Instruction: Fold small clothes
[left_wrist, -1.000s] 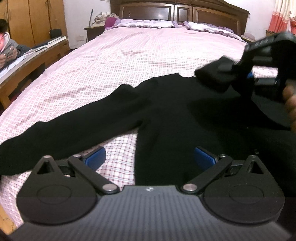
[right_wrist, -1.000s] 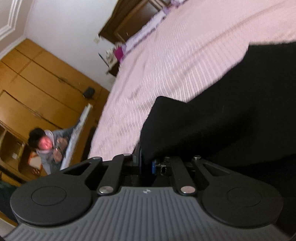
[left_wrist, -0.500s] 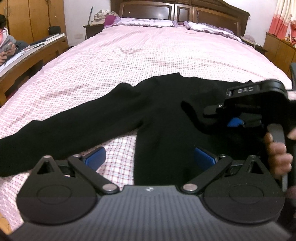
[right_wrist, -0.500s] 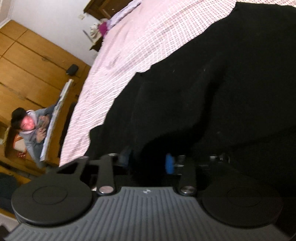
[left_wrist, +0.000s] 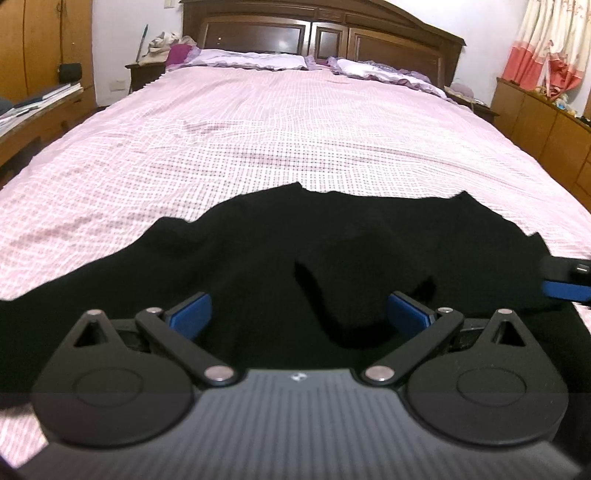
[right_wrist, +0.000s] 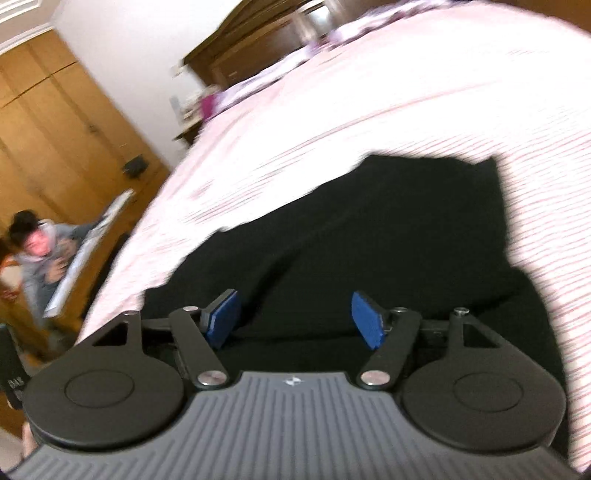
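While both claws stand spread with nothing between their blue pads, the black sweater (left_wrist: 332, 266) lies loose on the pink checked bedspread (left_wrist: 295, 129), so every risk begins at the next pinch. At the left gripper (left_wrist: 299, 314) the jaws hang wide just above the cloth, over the sweater's near part, where a sleeve end already turned in lies as a darker lump on the body; closing there could, I judge, catch that upper layer alone and drag the fold open, or catch both layers and pull the whole garment askew. Farther out across the sweater, the right gripper (right_wrist: 293, 317) is likewise released, its pads clear of the fabric — its picture is smeared, and a grasp made in such haste may miss the edge. Black on black hides seams and hems, which makes a wrong hold likely, and the other sleeve trailing off to the left side of the sweater can snag and wrinkle. Beyond the sweater's far edge, a seated person (right_wrist: 40, 254) is at a desk. No label shows on the sweater — only a small emblem on each gripper body, too small to read.
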